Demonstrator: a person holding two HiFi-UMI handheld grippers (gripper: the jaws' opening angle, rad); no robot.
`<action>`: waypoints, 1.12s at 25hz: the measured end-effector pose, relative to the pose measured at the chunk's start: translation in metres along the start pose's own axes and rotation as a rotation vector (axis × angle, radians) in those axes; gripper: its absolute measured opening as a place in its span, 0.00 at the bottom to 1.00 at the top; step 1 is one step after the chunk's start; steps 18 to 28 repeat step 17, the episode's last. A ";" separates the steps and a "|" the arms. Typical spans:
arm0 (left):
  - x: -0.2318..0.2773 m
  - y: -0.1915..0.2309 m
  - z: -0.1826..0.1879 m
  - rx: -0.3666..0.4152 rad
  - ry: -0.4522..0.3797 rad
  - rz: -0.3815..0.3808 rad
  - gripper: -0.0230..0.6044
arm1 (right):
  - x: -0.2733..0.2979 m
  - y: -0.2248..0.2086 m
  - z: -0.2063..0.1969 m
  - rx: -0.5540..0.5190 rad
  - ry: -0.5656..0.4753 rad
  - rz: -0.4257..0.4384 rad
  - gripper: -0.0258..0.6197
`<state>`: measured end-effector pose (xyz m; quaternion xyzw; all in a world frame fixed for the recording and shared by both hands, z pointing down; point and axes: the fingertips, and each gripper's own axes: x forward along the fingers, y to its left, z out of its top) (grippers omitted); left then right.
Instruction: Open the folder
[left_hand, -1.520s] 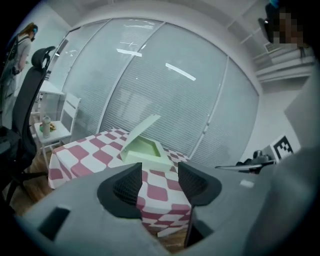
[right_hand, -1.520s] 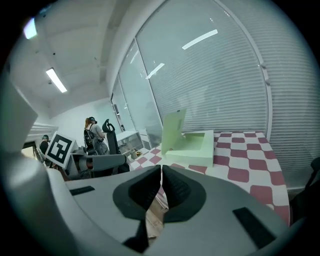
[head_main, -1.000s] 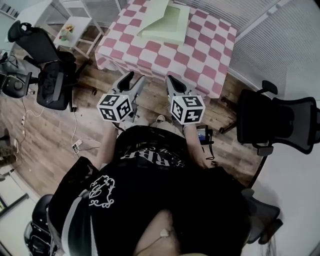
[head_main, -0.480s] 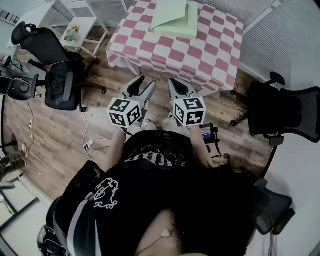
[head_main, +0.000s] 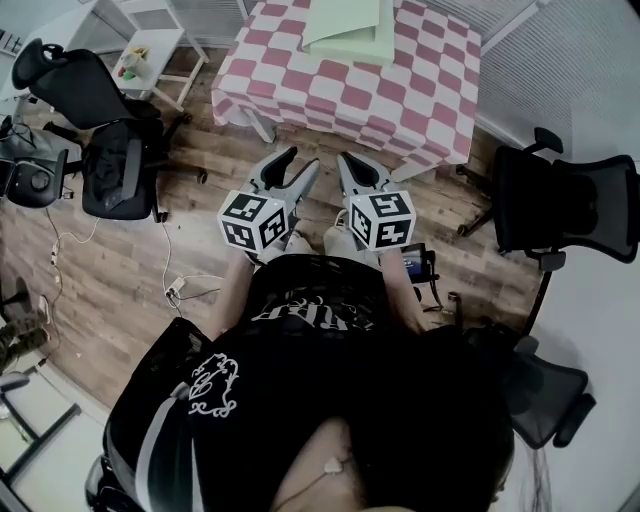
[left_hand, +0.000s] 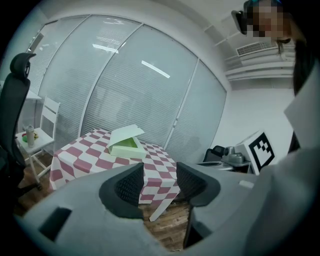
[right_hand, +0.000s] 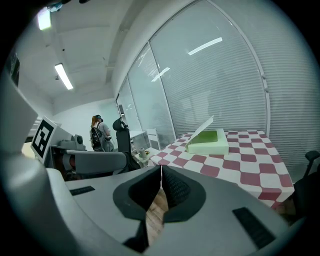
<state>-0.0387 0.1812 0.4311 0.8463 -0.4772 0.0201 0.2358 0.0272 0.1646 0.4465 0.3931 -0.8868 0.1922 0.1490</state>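
The light green folder (head_main: 350, 25) lies on the pink-and-white checked table (head_main: 330, 95) with its lid tilted up. It shows far off in the left gripper view (left_hand: 125, 142) and in the right gripper view (right_hand: 207, 141). Both grippers hang side by side over the wooden floor, short of the table's near edge and pointing at it. My left gripper (head_main: 300, 160) (left_hand: 160, 167) is open with nothing between its pads. My right gripper (head_main: 345, 158) (right_hand: 161, 169) is shut on nothing, its pads meeting.
Black office chairs stand at the left (head_main: 100, 150) and right (head_main: 570, 210). A small white chair (head_main: 150, 50) with small items sits left of the table. Cables (head_main: 170, 290) trail on the floor. Glass walls with blinds (right_hand: 220, 75) lie behind the table. A person (right_hand: 97, 132) stands far off.
The table and folder have slid higher in the head view. Both grippers have shifted slightly over the floor, still side by side facing the table. Their jaws look unchanged.
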 end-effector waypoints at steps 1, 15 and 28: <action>-0.001 -0.001 0.001 0.003 -0.001 -0.003 0.38 | 0.000 0.001 0.001 -0.003 0.000 -0.001 0.06; 0.002 -0.003 0.013 0.023 -0.045 -0.010 0.38 | 0.001 0.000 0.009 -0.051 -0.007 0.003 0.06; 0.005 -0.002 0.014 0.027 -0.050 -0.002 0.38 | 0.004 -0.003 0.011 -0.060 -0.012 0.010 0.06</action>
